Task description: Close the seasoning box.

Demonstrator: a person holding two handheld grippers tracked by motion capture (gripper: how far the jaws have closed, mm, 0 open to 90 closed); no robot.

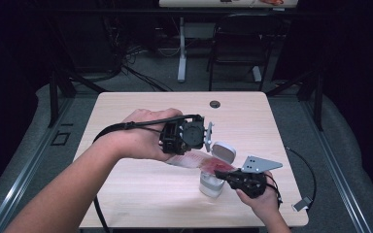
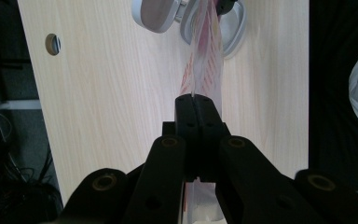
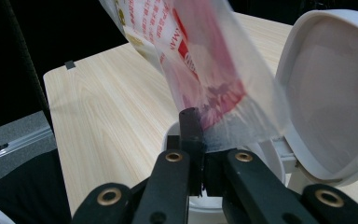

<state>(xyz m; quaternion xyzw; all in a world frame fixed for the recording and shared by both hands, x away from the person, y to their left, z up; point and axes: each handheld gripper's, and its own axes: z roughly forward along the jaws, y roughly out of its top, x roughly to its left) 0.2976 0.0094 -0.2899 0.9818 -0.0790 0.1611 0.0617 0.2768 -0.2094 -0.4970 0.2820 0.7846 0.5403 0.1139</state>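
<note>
- Table: pale wood, filling the middle of the high view, with a small round hole near its far edge.
- Left gripper: at centre frame in the high view, held in the left hand. In the left gripper view its jaws are pressed together on one end of the bag, which runs up from the jaw tips toward the top of that frame and also shows below them at the bottom edge.
- Right gripper: lower right of centre in the high view, held in the right hand, with a grey plate on top. In the right gripper view its jaws are closed on the lower edge of the bag, just over the bin's mouth.
- Bin: small, white and round, standing on the table right of centre, directly under the right gripper's jaws; its lid is swung open and stands up behind it.
- Bag: thin clear plastic printed in red and white with some lettering, stretched between the two grippers, slanting from the left gripper down to the bin's opening.
</note>
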